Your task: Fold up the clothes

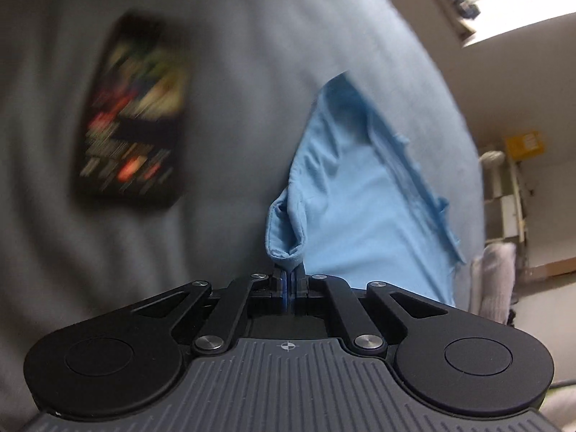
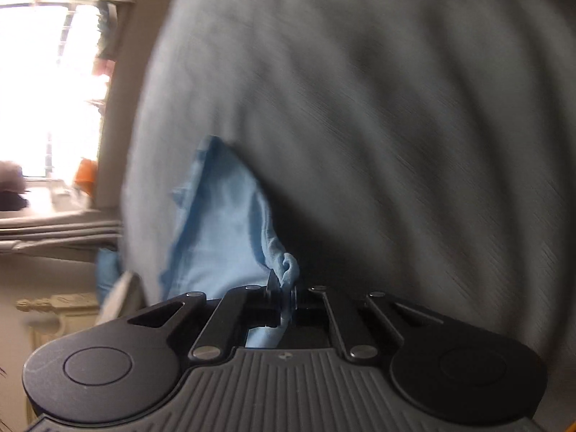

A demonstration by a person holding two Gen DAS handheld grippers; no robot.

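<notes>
Both claws — left gripper (image 1: 290,280) and right gripper (image 2: 284,297) — are pinching edges of the light-blue garment (image 1: 352,194), which is hanging above the grey bedsheet (image 1: 230,57) — folding looks barely begun, creases all remaining.

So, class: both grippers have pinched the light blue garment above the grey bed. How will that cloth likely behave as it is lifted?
Probably floppy: the light blue garment sags in folds from the left gripper. Likely light: a thin pinched edge in the right gripper carries it. It may bunch; its edge already curls.
</notes>
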